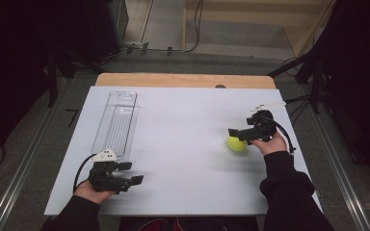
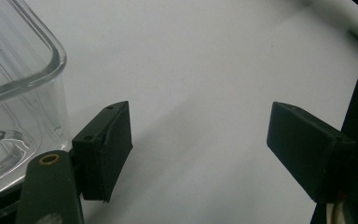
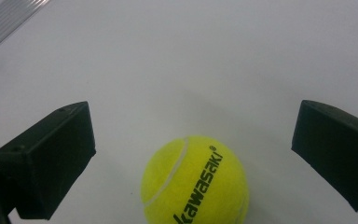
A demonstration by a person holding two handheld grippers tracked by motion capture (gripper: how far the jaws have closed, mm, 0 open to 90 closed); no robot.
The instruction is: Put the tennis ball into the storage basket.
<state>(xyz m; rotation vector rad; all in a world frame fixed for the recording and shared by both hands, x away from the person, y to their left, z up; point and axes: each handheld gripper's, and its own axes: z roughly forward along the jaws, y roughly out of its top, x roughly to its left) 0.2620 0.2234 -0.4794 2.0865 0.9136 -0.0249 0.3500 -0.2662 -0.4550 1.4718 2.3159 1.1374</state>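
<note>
A yellow tennis ball [image 1: 236, 143] [image 3: 195, 182] with black lettering rests on the white table at the right. My right gripper [image 1: 239, 135] [image 3: 193, 154] hovers over it, open, with the ball low between the two black jaws and a clear gap on each side. A clear plastic bin [image 1: 116, 121] [image 2: 14, 88], long and narrow, stands at the left of the table. My left gripper [image 1: 131, 173] [image 2: 200, 149] is open near the table's front left, just below the near end of that bin, with nothing between its jaws.
The white table top [image 1: 183, 144] sits on a wooden board [image 1: 185, 80] that shows along the far edge. Dark stands and cables [image 1: 313, 91] flank the table on both sides. A small dark spot [image 1: 220, 86] marks the far edge.
</note>
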